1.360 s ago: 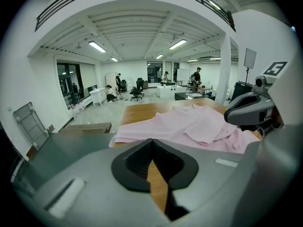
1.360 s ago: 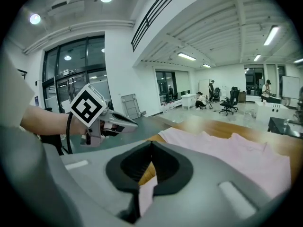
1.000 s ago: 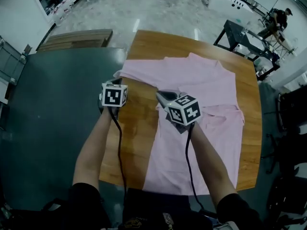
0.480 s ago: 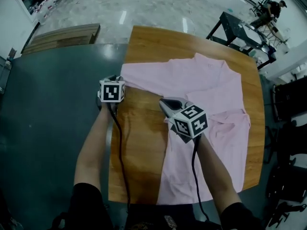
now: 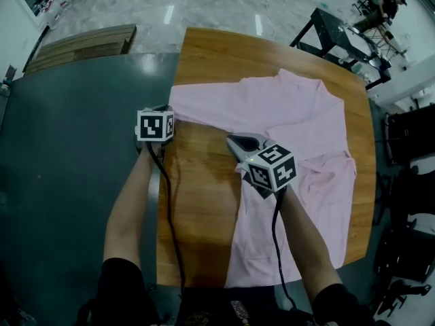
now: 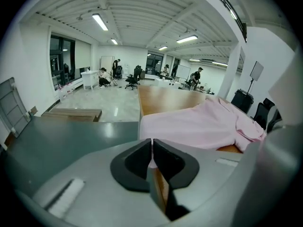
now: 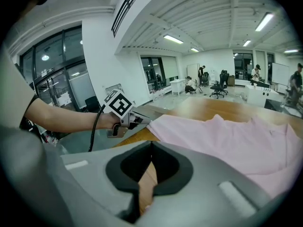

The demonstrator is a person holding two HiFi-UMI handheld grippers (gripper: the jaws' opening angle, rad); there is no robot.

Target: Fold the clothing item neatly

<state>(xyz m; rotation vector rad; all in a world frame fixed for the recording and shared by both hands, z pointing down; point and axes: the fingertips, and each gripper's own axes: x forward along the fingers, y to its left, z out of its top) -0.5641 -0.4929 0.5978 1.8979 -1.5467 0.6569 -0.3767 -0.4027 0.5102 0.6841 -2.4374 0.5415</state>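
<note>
A pink shirt (image 5: 292, 114) lies spread on the wooden table (image 5: 197, 202), one sleeve reaching to the table's left edge. My left gripper (image 5: 165, 107) sits at that sleeve's end. Its jaws have just been closing, and in the left gripper view (image 6: 152, 148) a sliver of pink cloth shows between them. My right gripper (image 5: 231, 140) is shut over the shirt's left side edge, below the sleeve. In the right gripper view (image 7: 150, 145) only bare wood shows behind its jaws. That view also shows the shirt (image 7: 227, 136) and the left gripper (image 7: 137, 120).
A dark green floor (image 5: 68, 148) borders the table on the left, with a low wooden platform (image 5: 81, 43) beyond it. A black metal frame (image 5: 340, 36) and black chairs (image 5: 408, 134) stand to the right. The table's far half is bare wood.
Both grippers have sunk a little toward the table. The left one has moved up to the sleeve's end. The shirt lies as before.
</note>
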